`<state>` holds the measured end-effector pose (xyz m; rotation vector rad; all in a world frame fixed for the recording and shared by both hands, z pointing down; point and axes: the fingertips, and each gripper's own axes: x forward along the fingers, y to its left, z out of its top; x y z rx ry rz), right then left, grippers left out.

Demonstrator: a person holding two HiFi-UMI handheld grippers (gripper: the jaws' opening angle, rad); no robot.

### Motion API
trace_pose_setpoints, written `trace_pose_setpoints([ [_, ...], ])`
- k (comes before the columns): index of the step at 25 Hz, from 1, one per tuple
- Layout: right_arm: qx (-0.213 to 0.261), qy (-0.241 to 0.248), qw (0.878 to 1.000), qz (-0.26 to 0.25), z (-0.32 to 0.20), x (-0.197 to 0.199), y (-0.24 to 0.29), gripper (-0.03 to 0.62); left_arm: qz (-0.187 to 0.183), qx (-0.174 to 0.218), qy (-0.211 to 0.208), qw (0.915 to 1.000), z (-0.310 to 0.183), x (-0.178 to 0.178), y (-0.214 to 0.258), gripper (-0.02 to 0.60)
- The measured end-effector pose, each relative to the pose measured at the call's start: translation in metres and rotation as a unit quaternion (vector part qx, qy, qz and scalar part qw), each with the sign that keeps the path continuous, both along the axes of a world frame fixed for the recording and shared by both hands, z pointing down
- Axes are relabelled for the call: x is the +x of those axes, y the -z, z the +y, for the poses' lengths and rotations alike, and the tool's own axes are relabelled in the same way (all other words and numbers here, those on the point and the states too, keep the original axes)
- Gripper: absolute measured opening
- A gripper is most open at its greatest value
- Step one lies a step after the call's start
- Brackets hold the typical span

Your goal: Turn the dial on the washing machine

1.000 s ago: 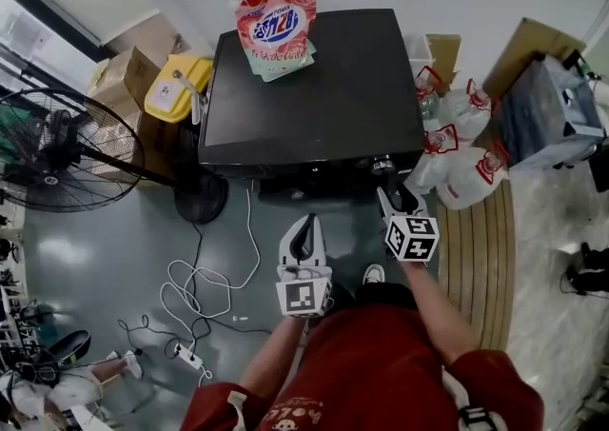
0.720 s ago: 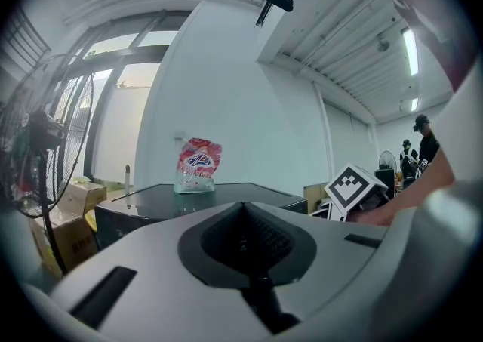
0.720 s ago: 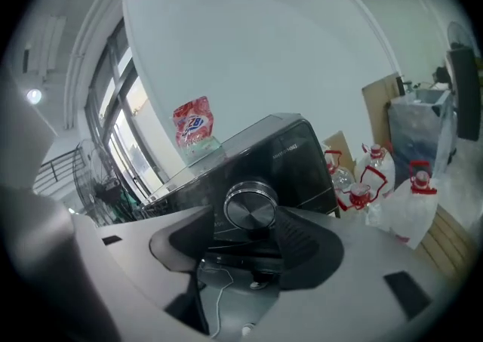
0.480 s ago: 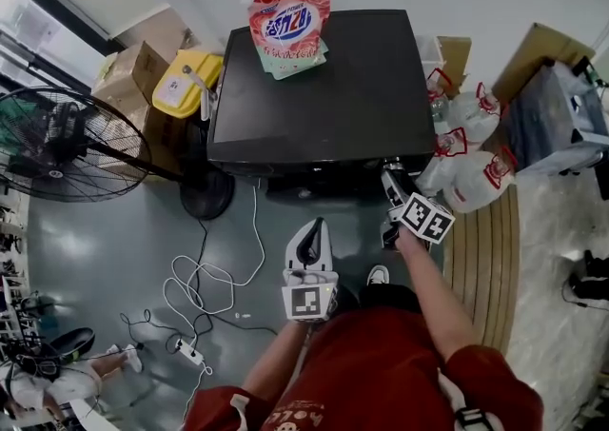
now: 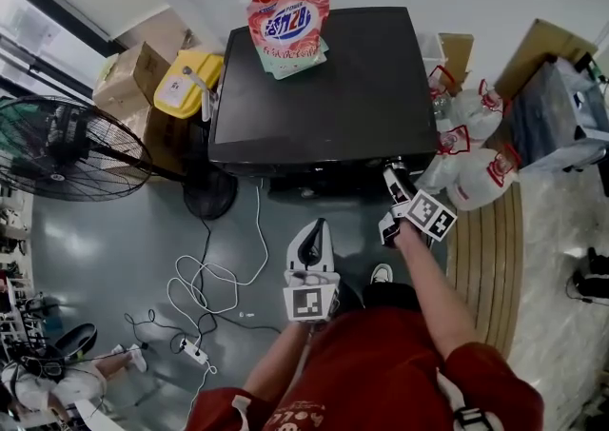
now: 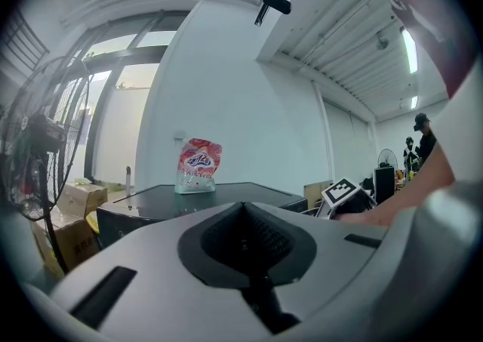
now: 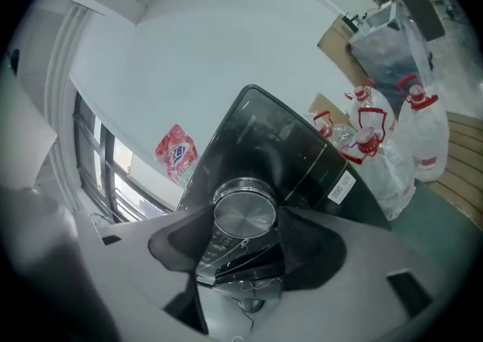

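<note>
Washing machine [image 5: 314,87] — black and flat-topped — fills the middle of the head view, seen from above. To its left a large floor fan [image 5: 57,148] stands on the grey floor [image 5: 114,258], with cardboard boxes [image 5: 138,68] beyond it. To the machine's right, white plastic bags [image 5: 481,177] with red handles lean together. A red-and-white detergent pouch [image 5: 288,25] stands at the far left corner of the machine's top. A white cable [image 5: 205,277] loops over the floor in front of the machine.

The left hand-held gripper [image 5: 308,234] is held level, short of the machine's front edge, with its jaws together and nothing between them. The right hand-held gripper [image 5: 393,177] is rolled to one side and reaches the right end of the machine's front edge. Its jaws have just been opening wide and then closing in a little. They stand wide around the dial [image 7: 244,216], with the pads against its rim on either side. The dial — a round silver knob — sits on the front panel near the machine's right corner.
</note>
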<state>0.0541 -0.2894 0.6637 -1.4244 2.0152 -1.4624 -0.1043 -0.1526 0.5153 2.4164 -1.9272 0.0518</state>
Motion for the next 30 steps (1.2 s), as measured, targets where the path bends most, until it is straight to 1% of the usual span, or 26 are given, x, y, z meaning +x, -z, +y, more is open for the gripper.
trace_pose_setpoints([
  [5,0.006,0.008,1.000,0.022,0.0009,0.0007,0.0003,0.273,0.003,0.002,0.000,1.0000,0.0005,0.0010,-0.0002,0.009],
  [8,0.010,0.016,0.998,0.053,-0.0001,0.0000,0.0006,0.273,0.005,-0.003,0.000,1.0000,-0.0002,0.0013,-0.0008,0.009],
  [12,0.013,0.022,0.996,0.090,0.0001,0.0007,-0.0002,0.273,-0.002,0.009,-0.001,1.0000,-0.0010,0.0008,0.0017,0.009],
  [17,0.017,0.038,0.989,0.144,0.0003,-0.0017,-0.0037,0.273,0.003,0.003,0.002,1.0000,-0.0008,0.0011,0.0017,0.009],
  [22,0.020,0.047,0.978,0.202,-0.0001,-0.0019,-0.0029,0.273,0.004,0.003,0.002,1.0000,-0.0009,0.0020,0.0013,0.009],
  [30,0.019,0.050,0.969,0.240,0.0014,-0.0016,-0.0021,0.273,0.001,0.005,-0.002,1.0000,0.0007,0.0024,0.0032,0.009],
])
